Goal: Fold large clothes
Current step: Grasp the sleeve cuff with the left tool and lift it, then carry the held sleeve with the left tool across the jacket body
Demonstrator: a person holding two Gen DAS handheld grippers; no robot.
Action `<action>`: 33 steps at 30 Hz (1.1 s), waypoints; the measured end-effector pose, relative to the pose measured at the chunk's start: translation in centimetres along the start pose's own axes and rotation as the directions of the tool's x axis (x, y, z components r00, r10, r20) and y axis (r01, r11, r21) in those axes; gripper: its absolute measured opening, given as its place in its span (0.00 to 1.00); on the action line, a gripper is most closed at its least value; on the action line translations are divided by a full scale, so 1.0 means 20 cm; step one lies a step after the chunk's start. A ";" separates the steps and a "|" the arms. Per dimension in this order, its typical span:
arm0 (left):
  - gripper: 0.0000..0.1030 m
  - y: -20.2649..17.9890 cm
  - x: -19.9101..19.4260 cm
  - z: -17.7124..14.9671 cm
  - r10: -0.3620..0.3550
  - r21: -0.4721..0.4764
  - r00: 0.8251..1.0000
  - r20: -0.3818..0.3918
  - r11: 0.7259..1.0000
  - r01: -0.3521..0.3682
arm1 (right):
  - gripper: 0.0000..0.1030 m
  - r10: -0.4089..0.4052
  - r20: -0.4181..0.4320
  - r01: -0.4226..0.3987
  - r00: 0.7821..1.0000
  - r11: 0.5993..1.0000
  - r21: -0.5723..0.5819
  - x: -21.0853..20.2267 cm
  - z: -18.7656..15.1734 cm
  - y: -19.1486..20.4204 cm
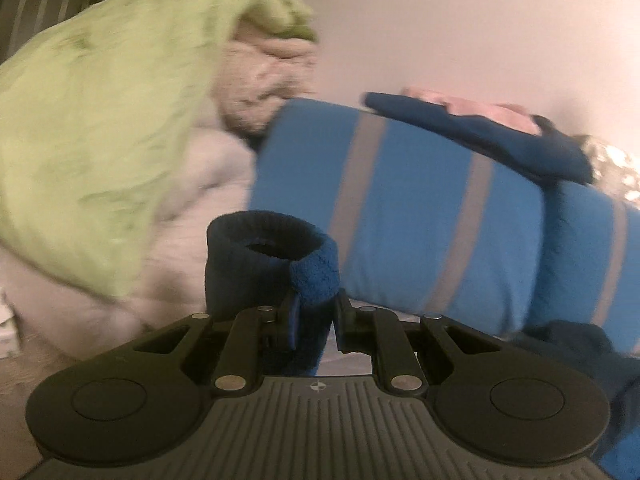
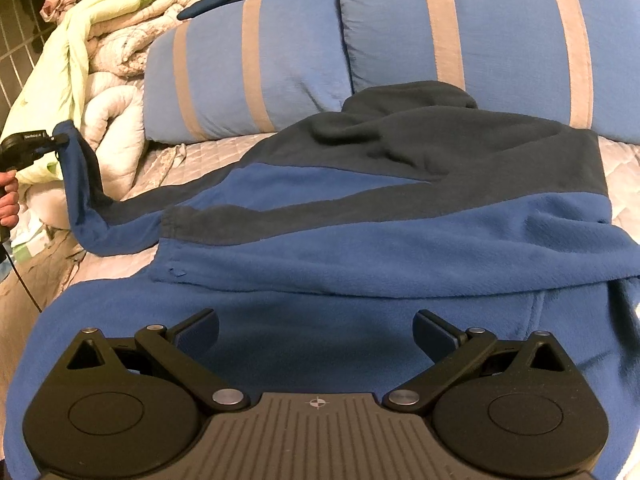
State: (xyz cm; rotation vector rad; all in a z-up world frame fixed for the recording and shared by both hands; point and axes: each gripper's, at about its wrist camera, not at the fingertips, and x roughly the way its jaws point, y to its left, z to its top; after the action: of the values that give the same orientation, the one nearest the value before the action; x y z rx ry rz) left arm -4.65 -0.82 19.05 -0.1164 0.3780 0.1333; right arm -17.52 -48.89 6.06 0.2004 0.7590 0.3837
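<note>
Left wrist view showed our left gripper (image 1: 316, 316) clamped on the navy cuff (image 1: 276, 256) of the two-tone blue fleece jacket (image 2: 360, 216), lifted off the bed's (image 2: 624, 160) left edge; a thin pinch could slip. Our right gripper (image 2: 316, 332) hung wide open over the hem, jacket sprawled toward the striped blue pillows (image 2: 248, 68). We saw no containers.

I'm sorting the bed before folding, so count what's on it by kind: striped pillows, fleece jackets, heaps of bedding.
Striped pillows: 2
Fleece jackets: 1
Heaps of bedding: 1
Total: 4
</note>
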 end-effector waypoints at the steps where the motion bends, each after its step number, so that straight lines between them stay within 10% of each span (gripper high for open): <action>1: 0.17 -0.04 0.00 -0.01 -0.014 0.012 1.000 0.000 1.000 0.014 | 1.00 -0.004 0.000 0.004 1.000 1.000 0.004 0.00 0.00 0.00; 33: 0.16 -0.88 0.04 -0.11 -0.335 0.221 0.942 -0.031 0.916 0.333 | 1.00 -0.003 -0.066 0.005 0.998 1.000 0.029 0.05 0.01 -0.01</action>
State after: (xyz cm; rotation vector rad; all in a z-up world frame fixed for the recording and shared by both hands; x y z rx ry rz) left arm -2.05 -18.44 18.31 0.0436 0.3581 -0.2482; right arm -16.74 -48.62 5.58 0.2141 0.8297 0.3773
